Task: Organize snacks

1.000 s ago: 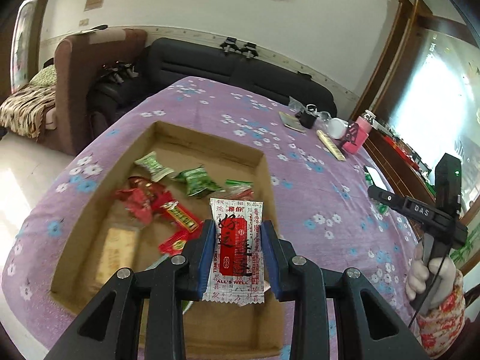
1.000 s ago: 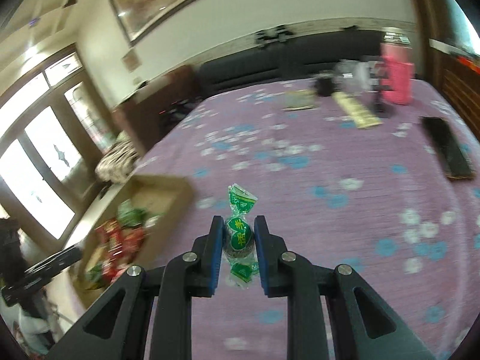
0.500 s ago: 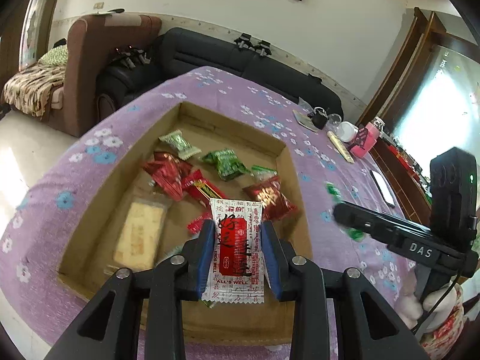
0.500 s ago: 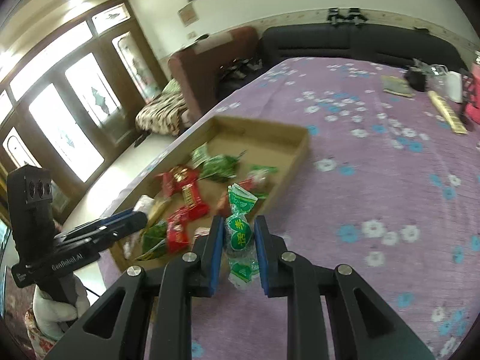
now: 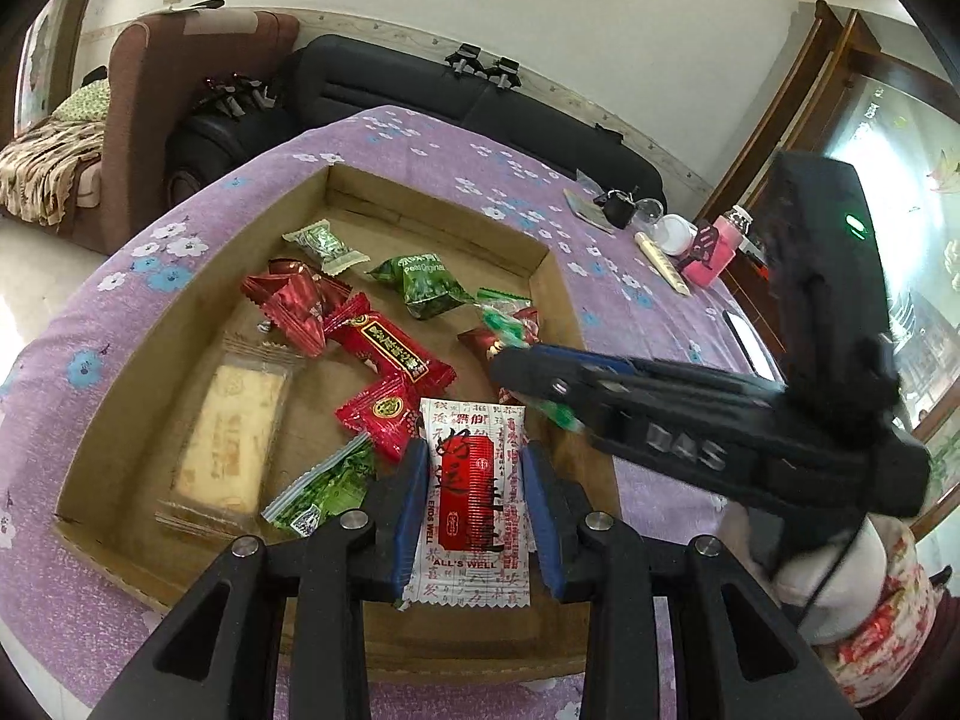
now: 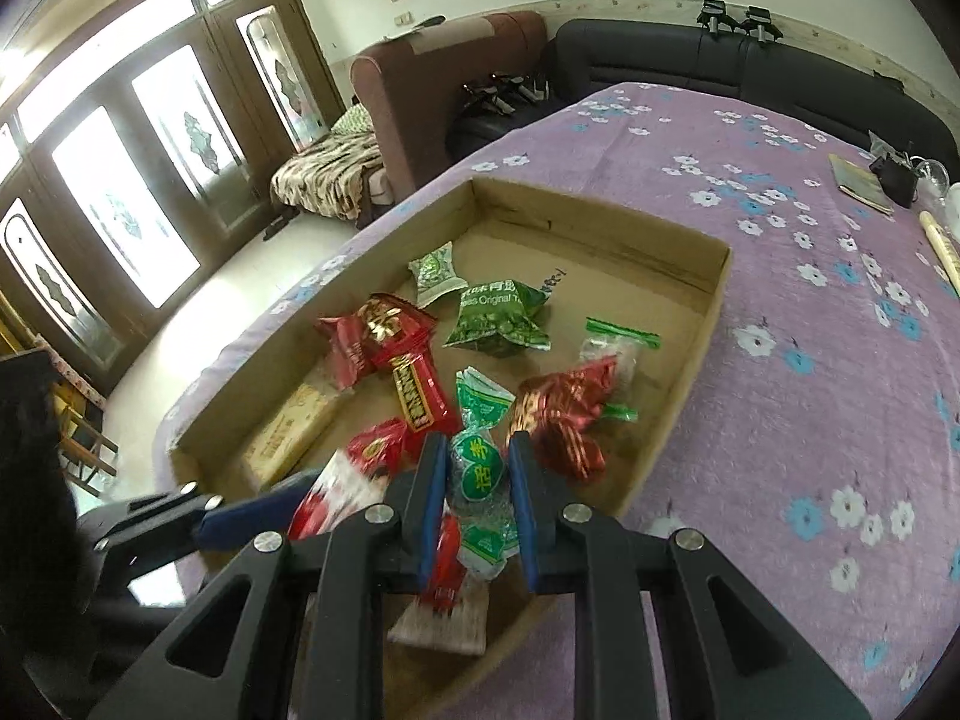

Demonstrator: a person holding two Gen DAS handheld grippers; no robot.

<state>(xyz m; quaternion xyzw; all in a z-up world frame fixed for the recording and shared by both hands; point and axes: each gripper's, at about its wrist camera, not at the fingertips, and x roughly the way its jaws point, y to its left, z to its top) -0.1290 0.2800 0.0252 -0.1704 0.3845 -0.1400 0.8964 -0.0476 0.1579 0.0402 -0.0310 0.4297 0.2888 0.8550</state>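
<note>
You have both snacks poised over the cardboard box (image 5: 543, 276), which reads as the collecting place, since every other wrapper already lies on its floor. Your left gripper (image 5: 475, 483) is clamped on the white-and-red sachet (image 5: 474, 498), pinched by its long sides so it hangs flat above the box's near edge. Your right gripper (image 6: 478, 471) is closed on the green twist-wrapped candy (image 6: 480, 468), gripped at its fat middle with the twisted ends free, above the near right corner of the box. Holding both clear of the walls should let them drop straight in once the jaws part.

Inside the box, a pale biscuit bar (image 5: 231, 438) lies along the left wall, red packets (image 5: 384, 354) cluster in the middle, and a green pea bag (image 5: 423, 285) sits toward the far side.

The box rests near the left edge of a table under a purple flowered cloth (image 6: 810, 312). At the far right corner stand a pink bottle (image 5: 714, 249) and small clutter. Beyond are a black sofa (image 6: 720, 66), a brown armchair (image 6: 432, 84) and glazed wooden doors (image 6: 138, 180).
</note>
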